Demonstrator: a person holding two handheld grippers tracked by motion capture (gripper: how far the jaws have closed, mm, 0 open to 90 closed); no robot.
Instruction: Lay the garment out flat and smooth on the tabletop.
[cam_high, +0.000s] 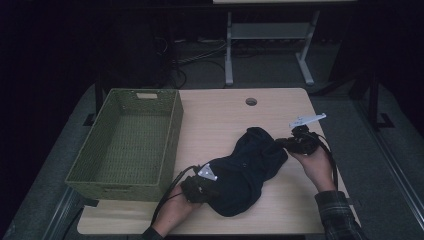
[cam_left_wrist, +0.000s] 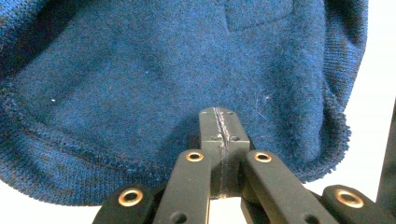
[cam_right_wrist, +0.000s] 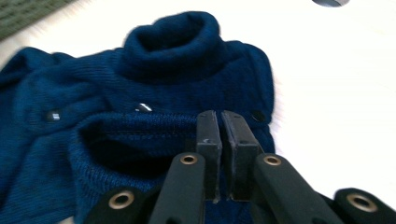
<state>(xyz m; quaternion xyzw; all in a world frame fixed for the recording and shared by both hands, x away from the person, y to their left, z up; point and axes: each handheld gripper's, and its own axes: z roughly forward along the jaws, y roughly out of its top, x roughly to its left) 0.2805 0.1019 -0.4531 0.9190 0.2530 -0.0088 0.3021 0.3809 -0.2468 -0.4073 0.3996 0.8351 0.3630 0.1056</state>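
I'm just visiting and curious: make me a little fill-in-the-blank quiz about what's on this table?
1. The knitted garment on the table is dark ____ in colour.
2. The green woven basket holds ____.
3. The left gripper has its jaws ____ on the garment's edge.
4. In the high view the basket stands to the ____ of the garment.

Missing words: blue; nothing; shut; left

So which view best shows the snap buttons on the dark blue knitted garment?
The right gripper view: the dark blue knitted garment lies close, and its snap buttons sit below the rolled collar. The high view gives the whole garment, buttons too small to tell. The left gripper view gives plain knit.
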